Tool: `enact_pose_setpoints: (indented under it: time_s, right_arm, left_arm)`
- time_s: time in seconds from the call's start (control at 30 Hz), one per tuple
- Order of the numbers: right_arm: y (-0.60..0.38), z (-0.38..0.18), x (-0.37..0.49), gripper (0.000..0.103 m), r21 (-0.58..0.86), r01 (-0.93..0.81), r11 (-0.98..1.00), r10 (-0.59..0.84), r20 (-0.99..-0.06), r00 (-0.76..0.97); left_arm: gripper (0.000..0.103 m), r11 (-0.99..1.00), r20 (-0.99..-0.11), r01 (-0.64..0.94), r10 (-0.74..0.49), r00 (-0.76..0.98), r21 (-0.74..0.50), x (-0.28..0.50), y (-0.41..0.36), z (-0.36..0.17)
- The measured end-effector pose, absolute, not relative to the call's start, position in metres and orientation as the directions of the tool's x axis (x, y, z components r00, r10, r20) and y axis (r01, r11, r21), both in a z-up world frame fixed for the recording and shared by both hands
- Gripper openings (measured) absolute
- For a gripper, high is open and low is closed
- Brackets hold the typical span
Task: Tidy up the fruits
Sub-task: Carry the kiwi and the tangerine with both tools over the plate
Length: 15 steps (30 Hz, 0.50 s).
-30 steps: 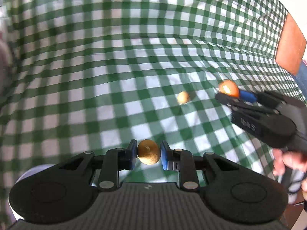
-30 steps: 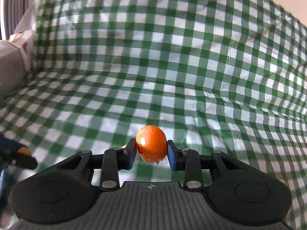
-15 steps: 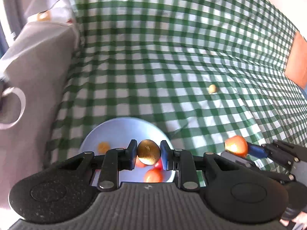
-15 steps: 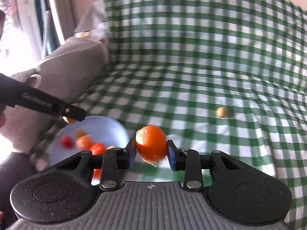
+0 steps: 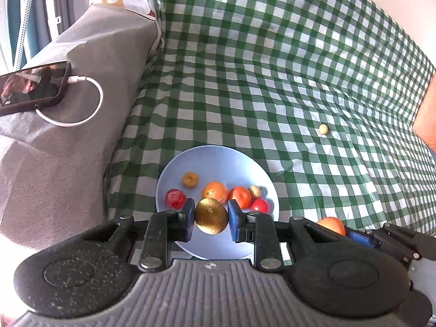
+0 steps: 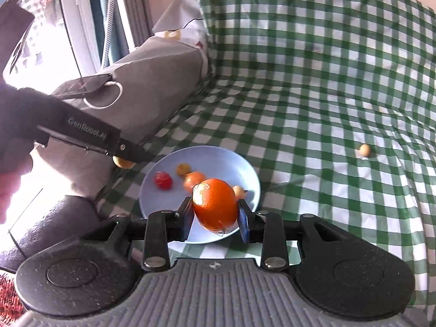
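Left wrist view: step = carrying fruit to the blue bowl (image 5: 174, 169) | left gripper (image 5: 211, 219) jaws clamped on a golden-brown fruit (image 5: 211, 219) over the bowl's near side, pitched down | right gripper (image 6: 215, 215) jaws clamped on an orange fruit (image 6: 215, 204) near the rim | next, likely: lower, open jaws | small pale fruit (image 5: 323, 129) remains on the checked cloth (image 5: 272, 68), far right.

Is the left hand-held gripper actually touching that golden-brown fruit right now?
Touching. In the left wrist view, the left hand-held gripper has both blue pads pressed against the golden-brown fruit, no gap visible.
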State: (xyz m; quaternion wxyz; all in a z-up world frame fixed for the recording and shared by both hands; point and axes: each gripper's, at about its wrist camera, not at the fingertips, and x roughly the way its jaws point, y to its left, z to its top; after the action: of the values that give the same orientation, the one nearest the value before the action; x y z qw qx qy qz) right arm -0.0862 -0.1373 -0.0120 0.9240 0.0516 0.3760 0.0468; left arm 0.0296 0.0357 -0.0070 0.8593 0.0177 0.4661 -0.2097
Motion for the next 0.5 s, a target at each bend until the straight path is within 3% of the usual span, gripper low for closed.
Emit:
enact_pose_setpoints:
  time_s: [0.5]
  right_arm:
    - [-0.132,-0.023,-0.069,0.035,0.141,-0.050,0.989,0.136,-0.711,0.690]
  left_arm:
    - [0.028,0.916,-0.818,0.363,-0.337,0.466,-0.171,0.042,0.031,-0.018]
